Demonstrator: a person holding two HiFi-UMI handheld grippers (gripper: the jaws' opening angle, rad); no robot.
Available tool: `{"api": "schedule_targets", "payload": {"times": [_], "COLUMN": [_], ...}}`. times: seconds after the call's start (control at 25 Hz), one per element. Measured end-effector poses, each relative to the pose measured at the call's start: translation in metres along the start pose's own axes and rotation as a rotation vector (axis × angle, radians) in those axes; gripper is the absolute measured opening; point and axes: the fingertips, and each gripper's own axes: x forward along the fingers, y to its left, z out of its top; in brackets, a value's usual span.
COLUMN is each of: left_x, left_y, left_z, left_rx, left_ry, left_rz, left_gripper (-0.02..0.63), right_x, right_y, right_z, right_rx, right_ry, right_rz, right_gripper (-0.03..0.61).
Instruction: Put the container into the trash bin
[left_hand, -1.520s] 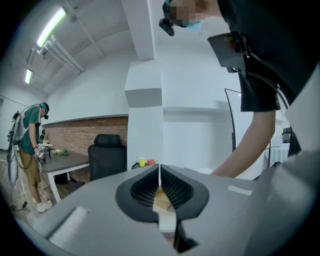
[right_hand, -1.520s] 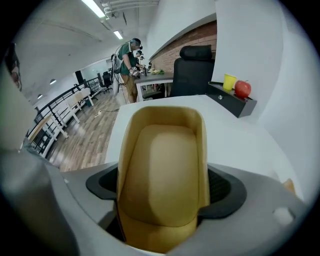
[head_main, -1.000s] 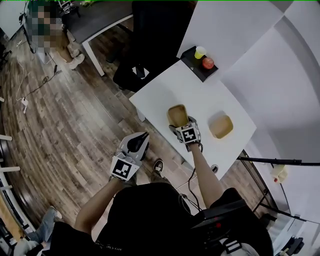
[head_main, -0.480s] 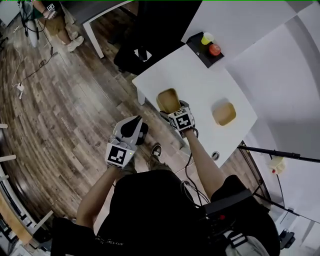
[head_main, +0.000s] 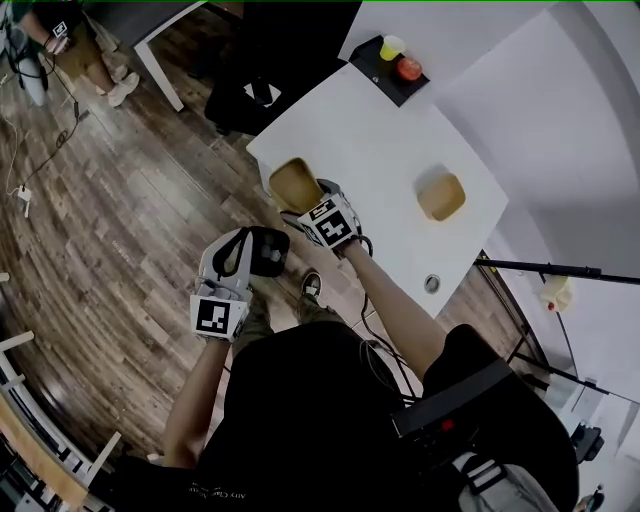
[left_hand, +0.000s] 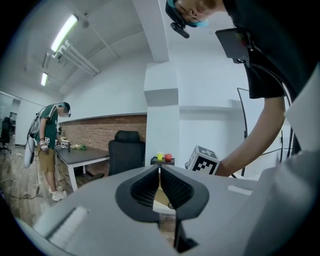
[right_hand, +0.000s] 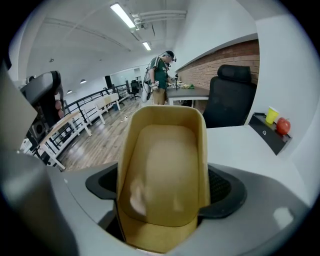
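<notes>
The right gripper's fingers (right_hand: 222, 189) stand wide and press on the two long side walls of the tan container (right_hand: 162, 165), gripping it near one end so that most of it juts out ahead with the open hollow facing the camera. It looks like thin moulded pulp and empty, so I judge it very light, matte enough not to slip, but soft-walled: a hard squeeze across the width would buckle the sides, and a hold this close to one end lets the far end wag. The firmest places to grip are probably the rolled rim and the corners, with only light pressure. In the head view the right gripper (head_main: 312, 205) holds it at the edge of the white bench (head_main: 380, 150), partly over the wooden floor (head_main: 120, 220). The left gripper (head_main: 268, 250) hangs beside it over the floor, its fingers closed together on nothing. A second container (head_main: 441, 195) of the same kind lies well apart on the bench. No trash bin shows in any view.
</notes>
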Motion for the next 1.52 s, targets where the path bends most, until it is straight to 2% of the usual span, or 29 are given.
{"api": "schedule_targets", "payload": {"times": [0.32,0.68,0.84,0.96,1.24,1.4,1.52], "left_x": [-0.014,-0.039,-0.037,-0.042,-0.053,-0.040,-0.035], "left_y": [0.015,0.036,0.037,0.035,0.027,0.017,0.011], "left_z": [-0.030,-0.084,-0.122,-0.151,-0.217,-0.254,-0.272], "left_rx": [-0.054,-0.112,-0.135,-0.144,-0.207,-0.196,-0.153], "left_ry": [0.044,0.049,0.093,0.153,0.202,0.194,0.166], "left_rz": [0.047,0.071,0.045,0.018,-0.022,-0.071,-0.111], "left_gripper": [-0.005,-0.005,-0.005,-0.005,-0.005,-0.005,-0.005], "right_x": [0.009,0.067,0.106,0.135,0.194,0.233,0.259], "right_y": [0.038,0.099,0.108,0.122,0.147,0.148,0.150], "right_z": [0.001,-0.014,-0.041,-0.075,-0.150,-0.190,-0.216], "right_rx": [-0.020,-0.054,-0.047,-0.007,0.041,0.055,0.068], "right_ry": [-0.017,-0.004,0.035,0.083,0.163,0.197,0.216], "right_rz": [0.035,0.090,0.106,0.116,0.086,0.059,0.035], "right_gripper": [0.489,0.493,0.495,0.502,0.508,0.511,0.514]}}
